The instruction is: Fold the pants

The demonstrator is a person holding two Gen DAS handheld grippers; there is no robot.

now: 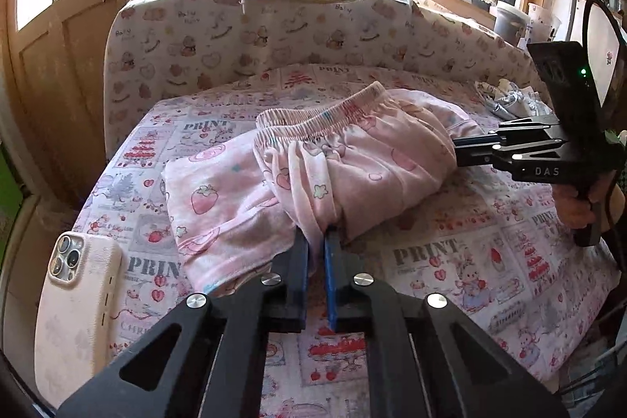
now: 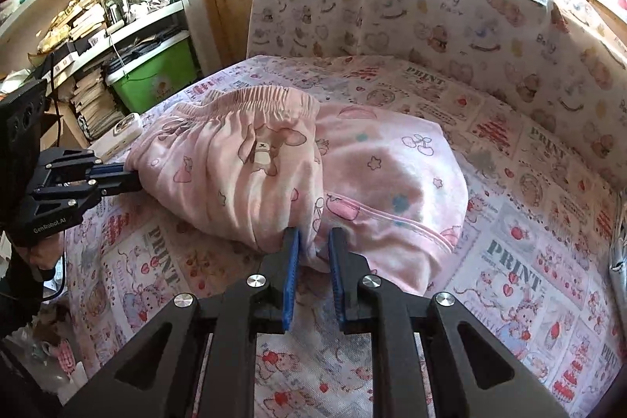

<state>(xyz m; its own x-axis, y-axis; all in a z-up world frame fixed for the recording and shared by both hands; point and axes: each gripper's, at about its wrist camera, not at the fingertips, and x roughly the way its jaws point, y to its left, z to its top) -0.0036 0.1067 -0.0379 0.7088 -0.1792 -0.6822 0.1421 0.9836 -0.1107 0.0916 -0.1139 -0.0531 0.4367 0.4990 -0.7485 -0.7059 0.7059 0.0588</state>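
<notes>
the pink printed pants (image 1: 352,163) lie partly folded on a surface covered with a patterned sheet (image 1: 450,261), the elastic waistband (image 1: 313,120) raised on top and facing the padded backrest (image 1: 274,38). the left gripper (image 1: 316,241) has its jaws clamped together on a pinch of fabric at the near edge of the upper layer. the right gripper (image 2: 313,241) has its jaws clamped on a bunched fold of the same pants at their opposite side, with cloth visible between the blue pads (image 2: 292,261). a phone (image 1: 74,300) in a pale case lies on the sheet, just beside the pants.
</notes>
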